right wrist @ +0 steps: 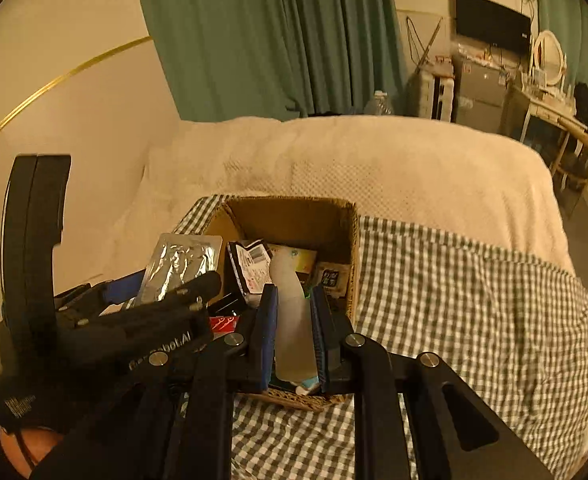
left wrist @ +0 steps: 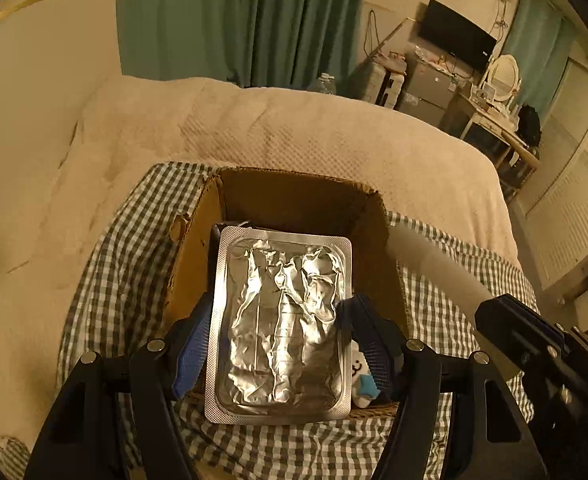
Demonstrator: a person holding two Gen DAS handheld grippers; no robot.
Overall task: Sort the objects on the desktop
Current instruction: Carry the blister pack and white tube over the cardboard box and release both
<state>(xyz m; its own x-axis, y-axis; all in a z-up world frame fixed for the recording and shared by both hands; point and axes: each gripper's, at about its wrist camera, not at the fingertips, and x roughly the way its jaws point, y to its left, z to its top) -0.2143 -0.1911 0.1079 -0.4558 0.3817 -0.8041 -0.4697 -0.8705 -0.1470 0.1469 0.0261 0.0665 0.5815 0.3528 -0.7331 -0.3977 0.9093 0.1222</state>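
My left gripper is shut on a silver foil blister pack, blue pads pressing its two long edges, over an open cardboard box. The right wrist view shows the same pack in the left gripper, above the box's left wall. My right gripper is shut on a flat pale grey tube above the box. In the left wrist view this tube juts from the right gripper beside the box. Several packets lie inside the box, among them a black labelled pouch.
The box stands on a green-and-white checked cloth spread over a cream blanket on a bed. A small white-and-blue tooth figure shows at the box's near right corner. A gloved hand holds the left gripper. Green curtains and a desk stand behind.
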